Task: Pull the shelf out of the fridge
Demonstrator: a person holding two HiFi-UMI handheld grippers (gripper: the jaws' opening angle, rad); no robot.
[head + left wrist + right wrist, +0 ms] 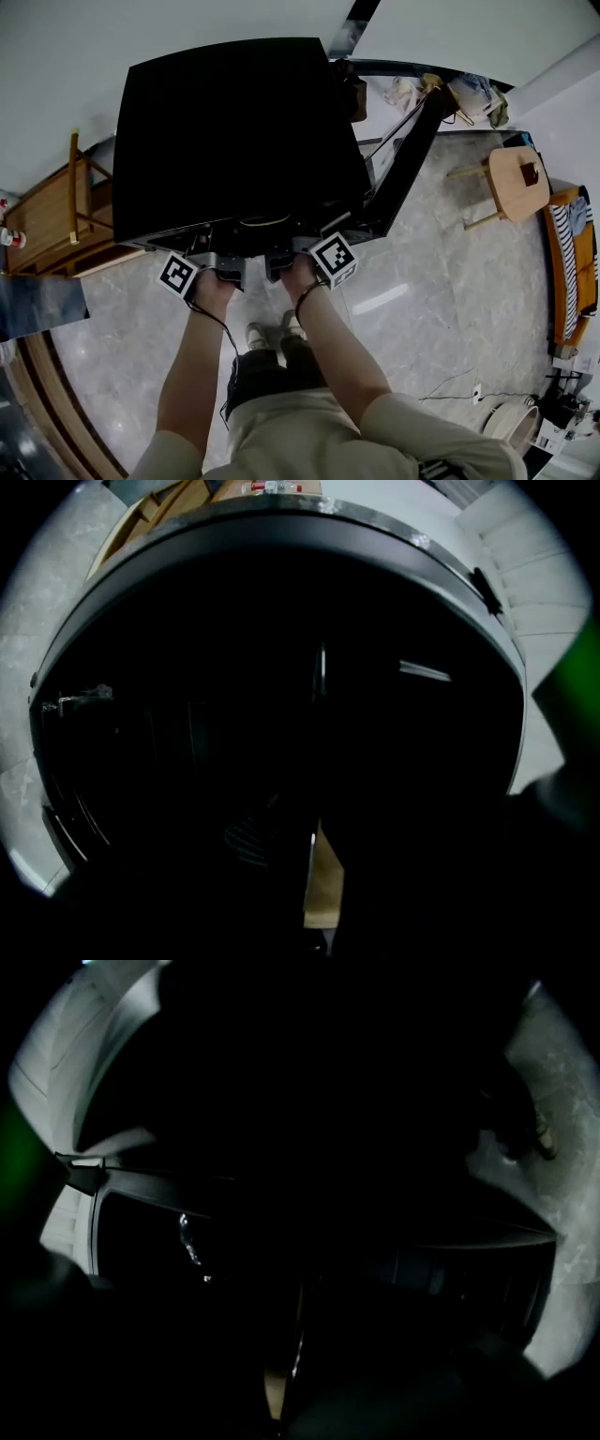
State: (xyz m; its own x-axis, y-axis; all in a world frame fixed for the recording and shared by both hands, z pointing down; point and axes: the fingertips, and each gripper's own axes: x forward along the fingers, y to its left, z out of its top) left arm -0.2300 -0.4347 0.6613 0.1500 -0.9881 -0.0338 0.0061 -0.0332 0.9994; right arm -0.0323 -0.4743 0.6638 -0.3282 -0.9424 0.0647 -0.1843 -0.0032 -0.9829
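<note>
Floor: you stand on grey marbled floor (450, 281); a thin cable (448, 382) lies on it at your right.
Room: a white wall (75, 56) is behind the fridge. A wooden rack (56, 220) stands at the left. A round wooden stool (517, 183) stands at the right with a small dark thing (530, 173) on its top. A striped cushion (565, 272) is at the far right edge.
Fridge: the black fridge (234, 131) is right in front of you, and from the head view you see mostly its flat top. Its door (408, 159) stands open to the right.
Inside: both gripper views look into it and it is almost black. Only some thin pale lines and a tan strip (324, 883) low in the left gripper view show.
Shelf: it is somewhere in that dark opening, but you cannot pick it out in any view.
Left gripper (225, 261): your left hand (214, 289) holds it at the fridge's front edge, under the top. The view is too dark to say if the jaws are spread or pressed together.
Right gripper (279, 258): your right hand (300, 274) holds it just beside the left one, at the same edge. The jaws are also lost in the dark, so their state cannot be told.
</note>
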